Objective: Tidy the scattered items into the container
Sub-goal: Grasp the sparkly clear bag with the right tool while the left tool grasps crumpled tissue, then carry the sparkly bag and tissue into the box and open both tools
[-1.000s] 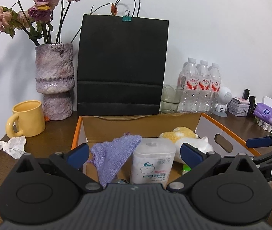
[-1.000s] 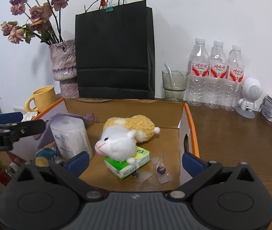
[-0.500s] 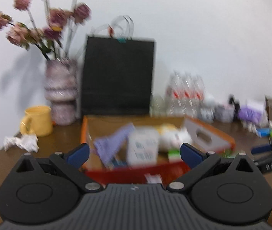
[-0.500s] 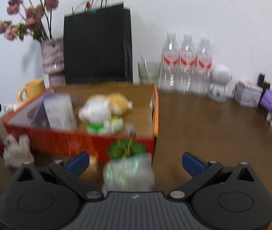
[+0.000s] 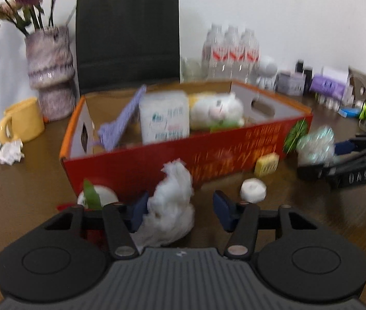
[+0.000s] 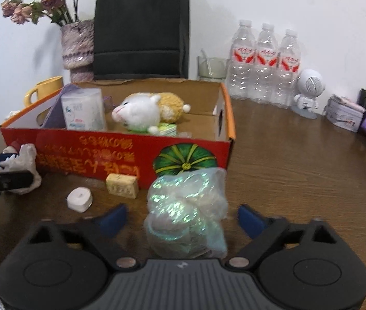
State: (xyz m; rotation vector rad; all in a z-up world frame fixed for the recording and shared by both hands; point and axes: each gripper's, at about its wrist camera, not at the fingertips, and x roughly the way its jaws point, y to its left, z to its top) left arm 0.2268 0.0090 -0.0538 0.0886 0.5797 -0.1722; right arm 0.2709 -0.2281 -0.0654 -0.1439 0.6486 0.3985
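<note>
The iridescent plastic bag [image 6: 186, 206] lies on the table between the spread fingers of the right gripper [image 6: 183, 217], neither pad touching it. The white crumpled wad [image 5: 172, 201] sits likewise inside the wide-open left gripper [image 5: 180, 210], against its left pad. Just beyond both stands the red box [image 6: 131, 155]; each load must rise over its near wall.
</note>
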